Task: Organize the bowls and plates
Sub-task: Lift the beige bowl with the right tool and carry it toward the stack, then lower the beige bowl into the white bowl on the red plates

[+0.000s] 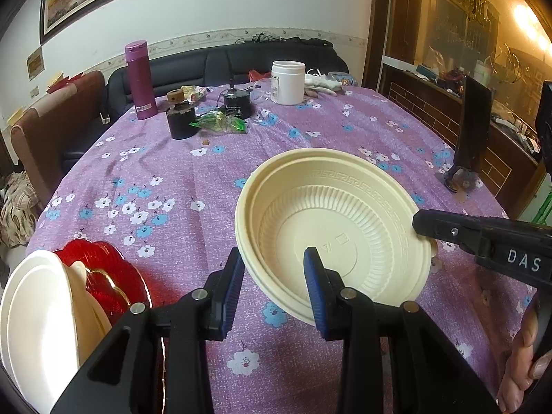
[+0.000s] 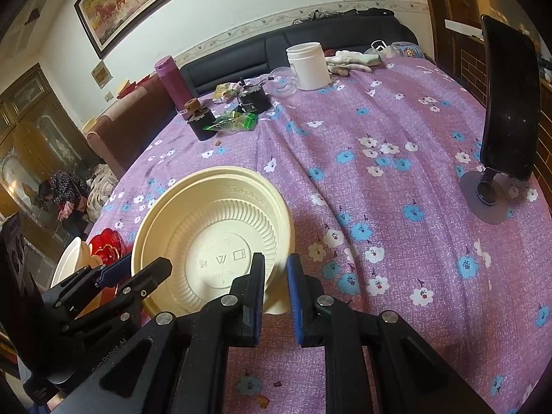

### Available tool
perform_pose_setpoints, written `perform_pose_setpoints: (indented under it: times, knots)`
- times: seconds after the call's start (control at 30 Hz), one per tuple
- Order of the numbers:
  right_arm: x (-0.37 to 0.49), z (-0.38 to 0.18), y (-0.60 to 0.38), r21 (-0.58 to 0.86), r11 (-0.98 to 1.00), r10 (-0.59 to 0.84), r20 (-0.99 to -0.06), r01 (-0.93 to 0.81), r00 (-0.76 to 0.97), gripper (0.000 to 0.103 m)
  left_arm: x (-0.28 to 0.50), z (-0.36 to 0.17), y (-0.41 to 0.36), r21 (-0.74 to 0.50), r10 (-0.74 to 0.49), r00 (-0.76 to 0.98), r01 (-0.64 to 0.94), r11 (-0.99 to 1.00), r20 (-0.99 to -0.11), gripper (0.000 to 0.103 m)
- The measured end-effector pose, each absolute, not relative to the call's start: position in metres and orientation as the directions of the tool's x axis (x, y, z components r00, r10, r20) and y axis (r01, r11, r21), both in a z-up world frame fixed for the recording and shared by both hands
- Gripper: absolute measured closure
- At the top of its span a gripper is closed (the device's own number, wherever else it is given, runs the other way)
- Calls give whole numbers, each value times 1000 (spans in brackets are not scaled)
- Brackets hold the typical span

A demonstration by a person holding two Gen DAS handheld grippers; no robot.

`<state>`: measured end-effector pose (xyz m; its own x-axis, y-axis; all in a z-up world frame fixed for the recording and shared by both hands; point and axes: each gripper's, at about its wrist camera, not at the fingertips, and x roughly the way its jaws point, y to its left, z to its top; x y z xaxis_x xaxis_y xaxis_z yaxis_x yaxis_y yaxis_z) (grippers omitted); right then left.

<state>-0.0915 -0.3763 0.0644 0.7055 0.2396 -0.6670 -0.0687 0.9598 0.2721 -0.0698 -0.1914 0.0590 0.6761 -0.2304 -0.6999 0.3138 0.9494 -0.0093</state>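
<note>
**Both tongs on the cream bowls, tipped up over the table**

I had the stack of cream bowls (image 1: 339, 227) up off the purple flowered table (image 1: 179, 179), tilted steeply, the ribbed underside with its moulded marks facing back toward me and the open mouth pointing away and down toward the cloth. A round thing, so no long axis to speak of. My left tongs (image 1: 274, 288) were closed to a narrow gap on the near rim, one blue pad outside, one against the underside. My right tongs (image 2: 276, 295) pinched the rim on the opposite side, nearly closed, gripping the edge. Off to my left, at the table's edge, sat the red glass dish (image 1: 103, 272) with a white plate (image 1: 38, 314) leaning just beside it. The maroon flask (image 1: 139, 81) and white jar (image 1: 288, 82) stood well apart at the far end.
</note>
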Motion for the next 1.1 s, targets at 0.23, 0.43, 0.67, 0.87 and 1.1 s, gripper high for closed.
perform_pose_setpoints:
  times: [0.23, 0.43, 0.67, 0.87, 1.1]
  knots:
    - [-91, 66, -372, 274, 959, 243, -667, -72, 705, 89, -71, 61, -187, -16, -232, 678, 309, 951, -698, 69]
    - [-91, 67, -367, 273, 959, 248, -667, -80, 703, 89, -71, 65, -181, -27, -238, 682, 305, 952, -691, 68]
    - [-92, 75, -362, 268, 959, 253, -657, -93, 711, 89, -74, 74, -173, -37, -244, 699, 298, 954, -673, 68]
    - [-95, 83, -353, 262, 959, 261, -648, -113, 716, 88, -78, 84, -162, -49, -246, 715, 285, 957, -654, 67]
    - [-97, 97, -334, 252, 955, 285, -633, -156, 720, 88, -86, 101, -142, -62, -240, 747, 258, 964, -620, 63]
